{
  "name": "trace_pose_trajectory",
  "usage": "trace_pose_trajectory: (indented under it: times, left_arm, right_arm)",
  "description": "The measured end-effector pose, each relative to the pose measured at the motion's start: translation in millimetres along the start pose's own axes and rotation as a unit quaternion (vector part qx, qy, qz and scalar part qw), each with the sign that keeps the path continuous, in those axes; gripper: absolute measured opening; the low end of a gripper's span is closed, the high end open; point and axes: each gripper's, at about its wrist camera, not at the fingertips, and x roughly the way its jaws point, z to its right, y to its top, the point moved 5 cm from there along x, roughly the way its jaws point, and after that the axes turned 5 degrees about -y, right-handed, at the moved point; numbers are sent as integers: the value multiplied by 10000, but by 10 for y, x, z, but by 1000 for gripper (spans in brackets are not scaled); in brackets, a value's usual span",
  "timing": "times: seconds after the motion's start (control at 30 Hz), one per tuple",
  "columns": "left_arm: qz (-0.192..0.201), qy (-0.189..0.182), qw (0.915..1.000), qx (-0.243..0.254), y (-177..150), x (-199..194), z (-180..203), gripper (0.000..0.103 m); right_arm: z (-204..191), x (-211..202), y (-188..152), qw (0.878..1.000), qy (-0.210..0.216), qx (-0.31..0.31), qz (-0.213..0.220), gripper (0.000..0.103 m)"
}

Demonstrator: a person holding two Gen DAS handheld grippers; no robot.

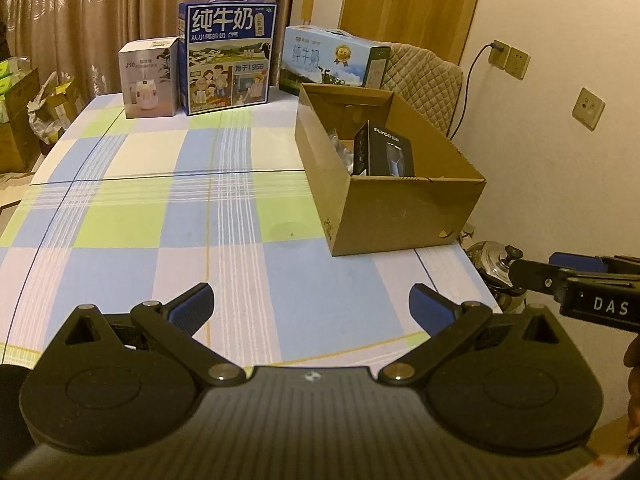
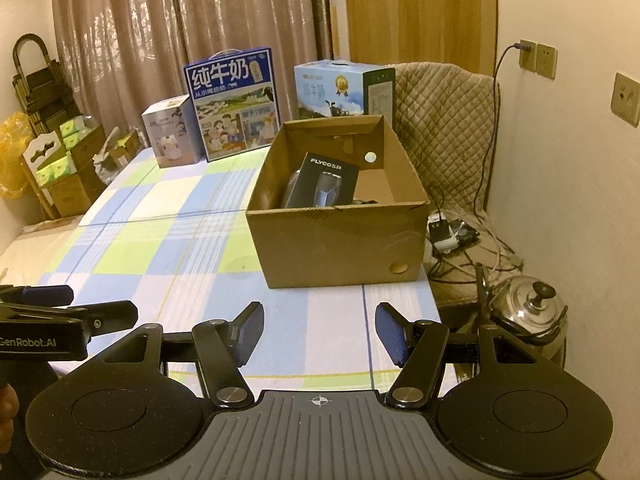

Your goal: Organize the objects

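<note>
An open cardboard box (image 1: 400, 208) (image 2: 340, 240) stands on the right side of the checked table (image 1: 160, 220) (image 2: 160, 240). Inside it a black Flyco package (image 1: 384, 150) (image 2: 326, 184) leans over something wrapped in clear plastic (image 1: 340, 148). My left gripper (image 1: 311, 312) hovers open over the table's near edge, nothing between its blue pads. My right gripper (image 2: 319, 332) is also open and empty, short of the box. Each gripper shows at the edge of the other's view, the right gripper (image 1: 576, 280) and the left gripper (image 2: 60, 312).
At the table's far end stand a white humidifier box (image 1: 150, 78) (image 2: 172, 136), a tall blue milk carton case (image 1: 228, 56) (image 2: 234, 104) and a light blue milk case (image 1: 336, 58) (image 2: 344, 88). A padded chair (image 2: 444, 120), cables and a steel kettle (image 2: 528, 304) sit right of the table.
</note>
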Motion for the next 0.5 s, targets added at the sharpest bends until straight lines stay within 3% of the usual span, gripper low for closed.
trace_pose_trajectory:
  times: [0.5]
  left_arm:
    - [31,-22,10000,-22,-17,-17,19,102]
  right_arm:
    - [-95,4,-45,10000,72,6,-36,59]
